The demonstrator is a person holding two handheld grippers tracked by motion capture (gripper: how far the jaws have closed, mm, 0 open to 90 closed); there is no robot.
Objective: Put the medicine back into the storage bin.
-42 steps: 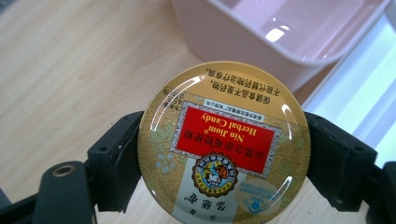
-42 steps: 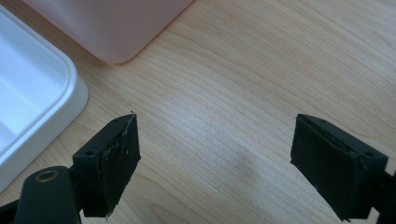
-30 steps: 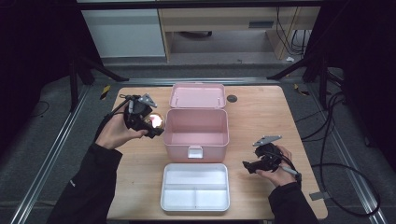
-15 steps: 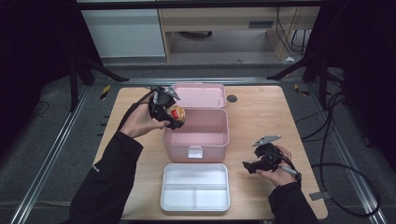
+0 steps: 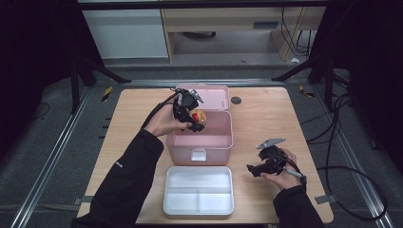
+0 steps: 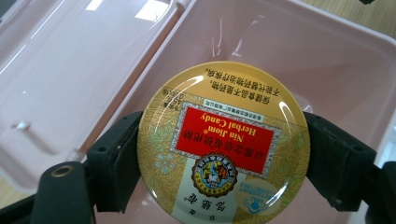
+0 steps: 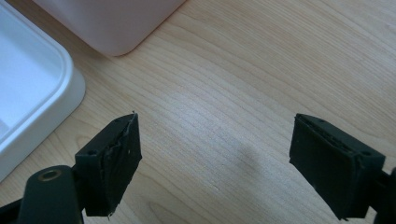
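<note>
Candy tin (image 6: 223,144) sits clamped between the left gripper (image 6: 219,158) fingers — above the pink box (image 5: 223,142); right gripper (image 7: 215,168) fingers spread, empty.

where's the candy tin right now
The Nin Jiom herbal candy tin is clamped in the left gripper, held over the open pink box, near its left rear corner.

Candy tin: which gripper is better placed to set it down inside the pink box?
Left. The left gripper holds the candy tin over the pink box; the right gripper sits open beside it.
</note>
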